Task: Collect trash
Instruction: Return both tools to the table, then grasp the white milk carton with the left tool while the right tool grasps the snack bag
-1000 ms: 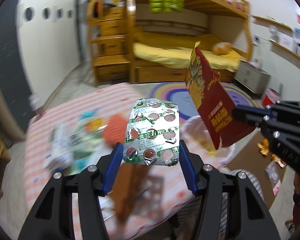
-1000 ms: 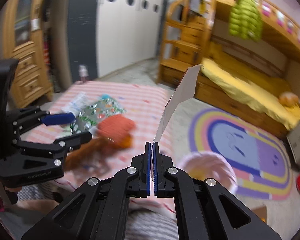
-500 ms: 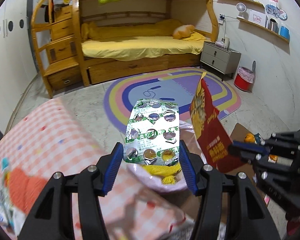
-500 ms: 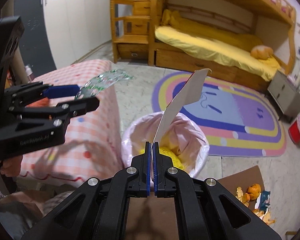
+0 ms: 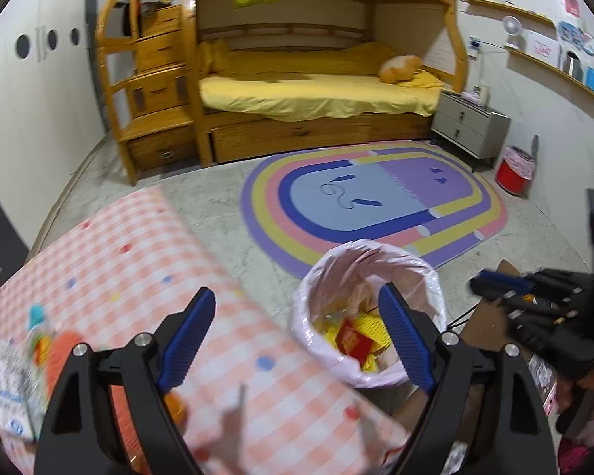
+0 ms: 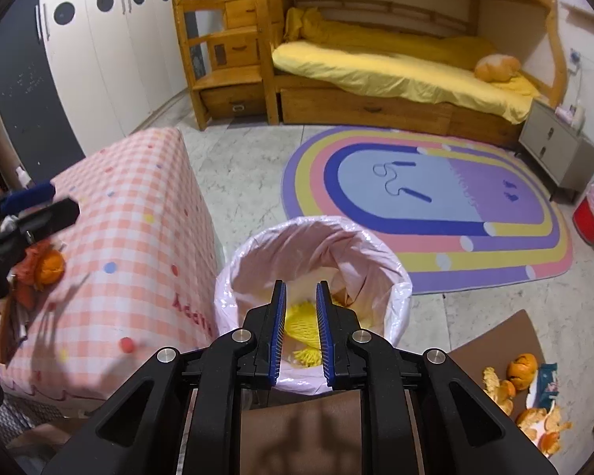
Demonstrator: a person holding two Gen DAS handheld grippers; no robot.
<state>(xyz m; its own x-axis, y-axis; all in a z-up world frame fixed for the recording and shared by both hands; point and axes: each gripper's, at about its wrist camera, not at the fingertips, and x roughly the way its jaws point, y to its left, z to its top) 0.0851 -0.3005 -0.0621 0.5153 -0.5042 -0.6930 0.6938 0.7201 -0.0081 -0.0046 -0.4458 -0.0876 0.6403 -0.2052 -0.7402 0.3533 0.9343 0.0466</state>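
Left wrist view is showing the left gripper (image 5: 293, 334) spread wide and empty, the right gripper (image 6: 300, 326) narrowly parted over the bin (image 6: 392, 273) — red wrapper (image 5: 352, 341) inside. Next: reaching for tabletop (image 5: 138, 253) peel (image 6: 49, 267), probably orange.

Left wrist view: above the checkered counter (image 5: 138, 261) corner, facing the bunk bed (image 5: 316, 91), bin (image 5: 366, 308) close ahead-right. Right wrist view: directly over the bin (image 6: 313, 273), near, angled down, counter (image 6: 138, 206) to its left. Both share bin, rug (image 5: 372, 202), bed.
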